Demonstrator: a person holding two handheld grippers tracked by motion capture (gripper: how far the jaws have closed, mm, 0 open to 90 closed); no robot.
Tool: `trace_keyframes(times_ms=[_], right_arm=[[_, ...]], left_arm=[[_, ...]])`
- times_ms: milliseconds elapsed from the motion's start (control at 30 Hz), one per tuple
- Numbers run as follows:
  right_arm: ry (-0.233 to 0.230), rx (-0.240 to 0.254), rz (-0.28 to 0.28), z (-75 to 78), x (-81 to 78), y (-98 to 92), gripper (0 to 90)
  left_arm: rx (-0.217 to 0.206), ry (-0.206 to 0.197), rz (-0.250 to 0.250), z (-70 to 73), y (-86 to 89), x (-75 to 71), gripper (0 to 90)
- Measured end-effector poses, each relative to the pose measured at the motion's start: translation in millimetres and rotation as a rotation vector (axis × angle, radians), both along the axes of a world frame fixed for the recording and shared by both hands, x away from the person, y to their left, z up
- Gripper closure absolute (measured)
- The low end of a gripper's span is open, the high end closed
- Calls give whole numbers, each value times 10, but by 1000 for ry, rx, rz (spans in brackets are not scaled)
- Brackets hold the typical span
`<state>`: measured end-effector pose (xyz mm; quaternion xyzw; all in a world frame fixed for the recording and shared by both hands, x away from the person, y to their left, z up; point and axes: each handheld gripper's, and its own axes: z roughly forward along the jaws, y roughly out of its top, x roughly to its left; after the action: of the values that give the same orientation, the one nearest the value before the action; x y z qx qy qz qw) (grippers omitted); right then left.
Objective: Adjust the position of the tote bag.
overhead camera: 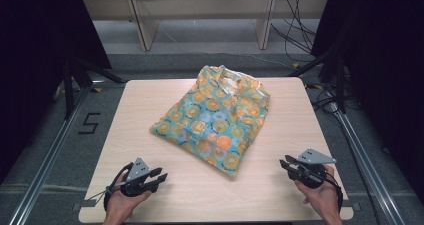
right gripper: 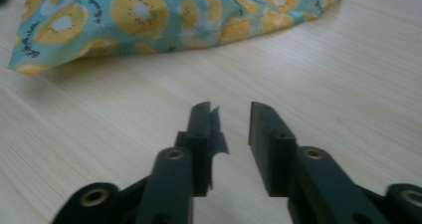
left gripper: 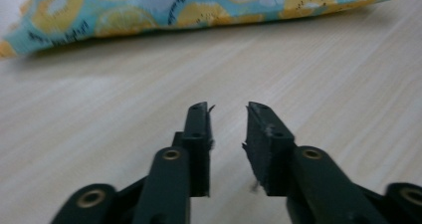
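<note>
A folded shirt (overhead camera: 216, 120) lay near the middle of the light wooden table (overhead camera: 130, 130), set at a slant, its collar end toward the far edge and one corner pointing toward the near edge. The cloth was turquoise, printed with orange and yellow fruit slices, soft and a little puffed where the folds stacked. Nothing else lay on the tabletop. Beyond the far edge stood pale shelf legs (overhead camera: 142, 27) on a grey floor, with dark cables (overhead camera: 295, 30) trailing at the right; a metal rail (overhead camera: 47, 155) ran along the left side of the table.

The left gripper (overhead camera: 159, 177) was held near the near-left corner, well apart from the shirt, its jaws parted with a clear gap and nothing between them. In the left gripper view the shirt (left gripper: 199, 7) crossed the top as a flat band, bare wood grain lying between it and the black jaws. The right gripper (overhead camera: 286, 164) was held near the near-right edge, also released and empty. In the right gripper view the shirt (right gripper: 164, 15) bulged across the top, one folded corner at the left, open table in front.

The wood was smooth with fine straight grain.
</note>
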<state>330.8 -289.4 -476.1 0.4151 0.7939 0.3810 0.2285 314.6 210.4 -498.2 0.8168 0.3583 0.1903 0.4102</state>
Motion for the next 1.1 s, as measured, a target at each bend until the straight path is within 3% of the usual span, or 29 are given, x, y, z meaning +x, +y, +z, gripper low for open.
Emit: trace_keyframes(times_ms=[33, 67, 100, 133, 167, 200, 233, 300, 333, 367, 400, 433, 500, 533, 733, 767, 833, 1000, 1067, 1100], right_arm=[[-1, 1, 15, 6, 17, 20, 773], [-29, -9, 24, 9, 49, 36, 802], [-29, -9, 24, 9, 49, 36, 802], [-24, -12, 28, 19, 69, 62, 834], [-30, -16, 51, 32, 109, 104, 877], [-30, -18, 54, 38, 129, 124, 892], [-47, -23, 61, 39, 162, 140, 900], [-45, -14, 66, 56, 230, 176, 900], [-45, -18, 70, 58, 273, 199, 900], [-41, -23, 71, 62, 316, 226, 900], [-55, -30, 78, 57, 371, 250, 900], [-54, -32, 81, 64, 416, 277, 900], [-58, -36, 82, 70, 460, 300, 900], [-66, -43, 87, 75, 546, 339, 900], [-65, -45, 88, 62, 813, 442, 900], [-65, -44, 94, 48, 865, 467, 900], [-36, -50, 99, 32, 958, 532, 900], [-45, -76, 109, -33, 1218, 688, 900], [-32, -93, 110, -50, 1314, 721, 900], [-40, -90, 105, -75, 1366, 737, 900]], left_arm=[[3, -3, 5, -3, -4, 14, 755], [-33, 10, 21, -17, -20, 21, 786], [-33, 10, 21, -17, -20, 21, 822], [6, 4, -5, -3, 10, 46, 822], [-10, -15, -1, -3, -17, 61, 876], [-21, -2, 13, -1, -32, 67, 889], [-15, -21, 11, 13, -38, 86, 891], [-61, -11, 22, 24, -88, 123, 890], [-36, -21, 10, 42, -95, 154, 889], [-66, -21, 15, 37, -142, 178, 887], [-66, -21, 15, 37, -142, 178, 884], [-64, -24, 28, 40, -176, 195, 884], [-14, -42, -8, 60, -214, 264, 887], [-48, -33, 11, 45, -291, 315, 891], [12, -42, -10, 39, -433, 528, 889], [-20, -29, 10, 28, -471, 550, 888], [-22, -18, 11, 21, -504, 612, 887], [16, -26, 8, -8, -528, 785, 887], [-18, -7, 36, -18, -566, 818, 886], [-11, -6, 25, -21, -568, 842, 886]])
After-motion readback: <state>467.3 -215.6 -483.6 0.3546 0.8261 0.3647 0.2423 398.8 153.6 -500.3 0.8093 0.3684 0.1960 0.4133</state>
